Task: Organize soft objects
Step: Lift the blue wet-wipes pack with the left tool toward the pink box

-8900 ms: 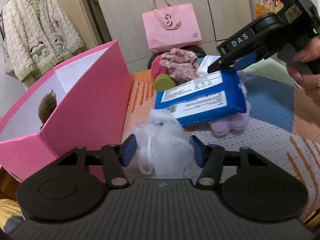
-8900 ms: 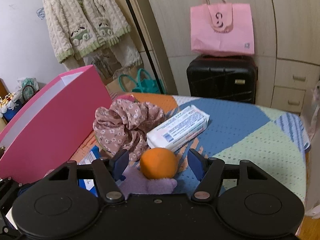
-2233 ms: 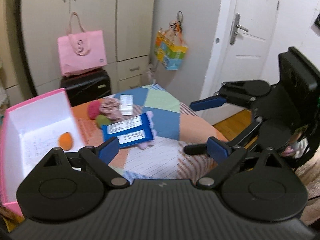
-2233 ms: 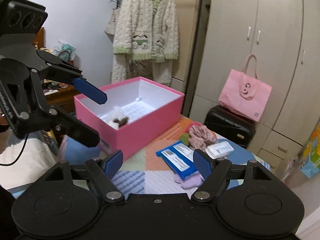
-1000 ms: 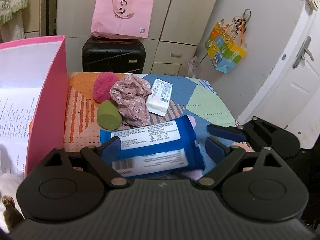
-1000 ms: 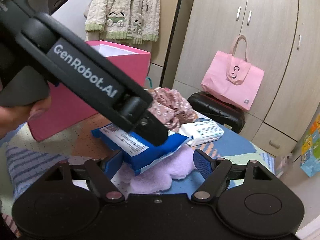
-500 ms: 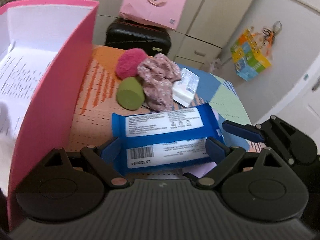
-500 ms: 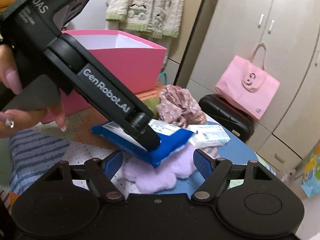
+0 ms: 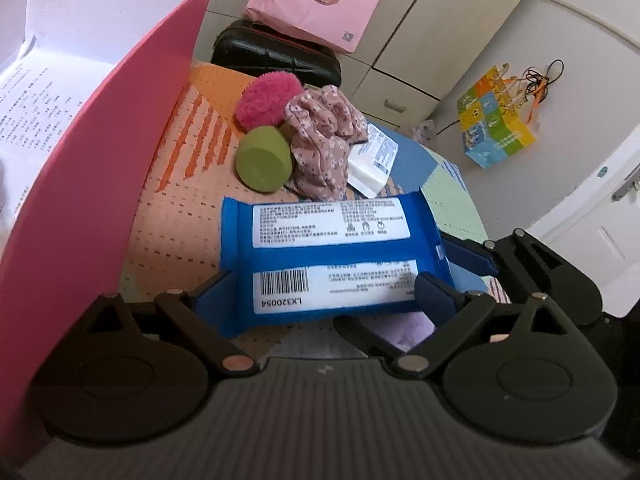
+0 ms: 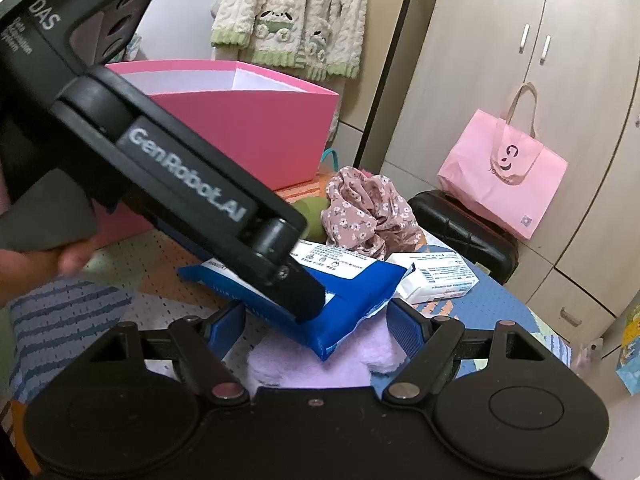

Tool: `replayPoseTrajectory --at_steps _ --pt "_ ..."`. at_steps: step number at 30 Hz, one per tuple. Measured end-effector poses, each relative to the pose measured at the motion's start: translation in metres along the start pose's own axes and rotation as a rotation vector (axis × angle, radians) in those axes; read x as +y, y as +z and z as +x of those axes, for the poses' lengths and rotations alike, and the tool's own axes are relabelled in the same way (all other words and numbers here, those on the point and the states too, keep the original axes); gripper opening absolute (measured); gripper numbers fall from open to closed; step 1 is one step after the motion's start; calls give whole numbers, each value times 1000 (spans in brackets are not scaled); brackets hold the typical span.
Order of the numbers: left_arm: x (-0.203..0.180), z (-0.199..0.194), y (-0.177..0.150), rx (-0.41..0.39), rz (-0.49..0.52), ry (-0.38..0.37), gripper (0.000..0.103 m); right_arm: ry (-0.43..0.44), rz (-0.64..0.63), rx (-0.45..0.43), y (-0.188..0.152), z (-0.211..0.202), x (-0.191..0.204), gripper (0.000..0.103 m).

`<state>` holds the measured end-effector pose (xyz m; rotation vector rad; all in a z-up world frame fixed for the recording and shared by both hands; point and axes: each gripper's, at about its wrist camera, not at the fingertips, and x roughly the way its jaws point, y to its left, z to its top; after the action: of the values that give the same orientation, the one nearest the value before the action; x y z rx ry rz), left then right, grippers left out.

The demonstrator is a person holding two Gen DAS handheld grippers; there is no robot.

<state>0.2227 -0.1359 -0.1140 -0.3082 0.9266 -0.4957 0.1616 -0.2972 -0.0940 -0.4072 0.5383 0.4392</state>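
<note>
A blue wipes pack (image 9: 332, 256) lies tilted on a purple plush (image 10: 312, 366) on the patchwork table. My left gripper (image 9: 322, 296) is open and low over it, one pad at each short end of the pack. I cannot tell whether they touch it. In the right wrist view a left finger (image 10: 296, 288) crosses the pack (image 10: 360, 292). My right gripper (image 10: 318, 332) is open, its pads on either side of the plush. Behind lie a green sponge (image 9: 262, 160), a pink fluffy ball (image 9: 268, 100), a floral scrunchie (image 9: 324, 140) and a white tissue pack (image 9: 374, 160).
The open pink box (image 9: 100, 128) stands on the left of the table, close to my left gripper. A black suitcase (image 9: 276, 56) with a pink bag (image 9: 316, 0) stands beyond the table's far edge, before the wardrobe. A person's hand (image 10: 36, 264) grips the left handle.
My left gripper has sunk and rolled, coming closer to the blue pack, which now fills the gap between its fingers. The right gripper has barely moved.
</note>
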Motion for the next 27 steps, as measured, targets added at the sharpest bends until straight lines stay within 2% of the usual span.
replayPoseTrajectory --at_steps 6,10,20,24,27 --pt "-3 -1 -5 -3 39 -22 82 -35 -15 -8 -2 -2 7 77" --pt "-5 -2 -8 -14 66 -31 77 -43 2 -10 -3 -4 7 74" --pt "-16 -6 -19 42 110 -107 76 -85 2 7 -13 -28 9 72" --pt "-20 -9 -21 -5 131 -61 77 -95 -5 24 -21 -34 6 71" --pt "-25 -12 -20 -95 175 20 80 -90 -4 31 -24 -33 2 72"
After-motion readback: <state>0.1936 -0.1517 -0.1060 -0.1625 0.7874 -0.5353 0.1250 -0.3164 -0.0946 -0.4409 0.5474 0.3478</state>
